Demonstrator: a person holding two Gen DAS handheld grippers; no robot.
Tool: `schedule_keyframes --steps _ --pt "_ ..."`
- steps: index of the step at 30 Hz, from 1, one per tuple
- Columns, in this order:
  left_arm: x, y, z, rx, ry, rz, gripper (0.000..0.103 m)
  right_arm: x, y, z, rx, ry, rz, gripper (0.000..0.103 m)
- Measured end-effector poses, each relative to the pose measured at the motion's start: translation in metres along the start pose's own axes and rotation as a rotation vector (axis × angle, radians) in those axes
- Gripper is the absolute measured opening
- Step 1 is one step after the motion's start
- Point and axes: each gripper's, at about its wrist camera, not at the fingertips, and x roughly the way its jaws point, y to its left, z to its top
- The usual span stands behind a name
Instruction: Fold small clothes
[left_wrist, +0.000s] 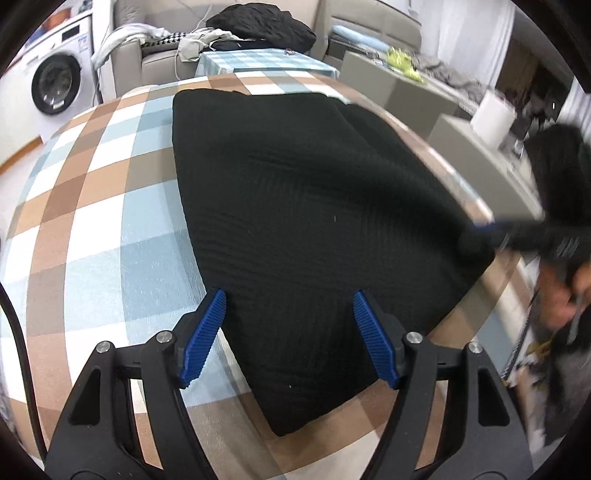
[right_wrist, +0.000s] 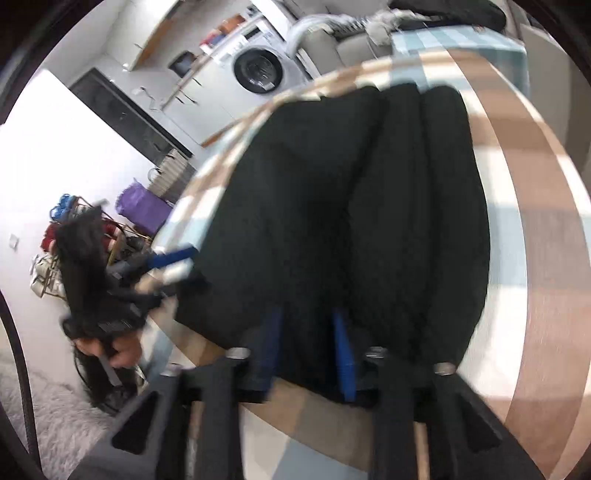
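A black ribbed garment (left_wrist: 314, 206) lies folded flat on the checked tablecloth (left_wrist: 110, 229). My left gripper (left_wrist: 289, 297) is open just above the garment's near corner, blue pads wide apart and nothing pinched. From the right wrist the garment (right_wrist: 351, 206) shows long folds, and the left gripper (right_wrist: 181, 264) sits at its left edge. My right gripper (right_wrist: 306, 314) hangs over the garment's near edge with its blue fingers apart and black cloth showing in the gap; the blur hides any contact. It also appears as a blurred right gripper (left_wrist: 480, 227) at the garment's right edge.
A washing machine (left_wrist: 55, 85) stands far left; a sofa (left_wrist: 162, 62) piled with clothes is behind the table. Grey boxes (left_wrist: 373, 77) and a white roll (left_wrist: 493, 118) lie right. A hand (left_wrist: 561, 302) holds the right tool. A purple bag (right_wrist: 142, 206) and shaggy rug (right_wrist: 55, 417) are on the floor.
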Motion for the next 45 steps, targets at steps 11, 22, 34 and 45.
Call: schedule_keyframes --steps 11,22,34,45 --pt "0.005 0.006 -0.009 -0.018 0.018 -0.027 0.073 0.061 -0.032 0.094 0.169 -0.037 -0.059 0.038" --pt "0.004 0.017 -0.006 -0.062 0.016 -0.071 0.073 0.014 0.001 0.123 -0.005 -0.189 -0.269 0.008" --pt "-0.015 0.059 -0.003 -0.222 -0.055 -0.032 0.073 0.015 -0.014 0.049 0.122 -0.005 -0.018 0.035" --pt "-0.01 0.048 0.01 -0.21 -0.063 -0.006 0.073 -0.019 0.019 0.021 -0.013 -0.143 -0.061 0.006"
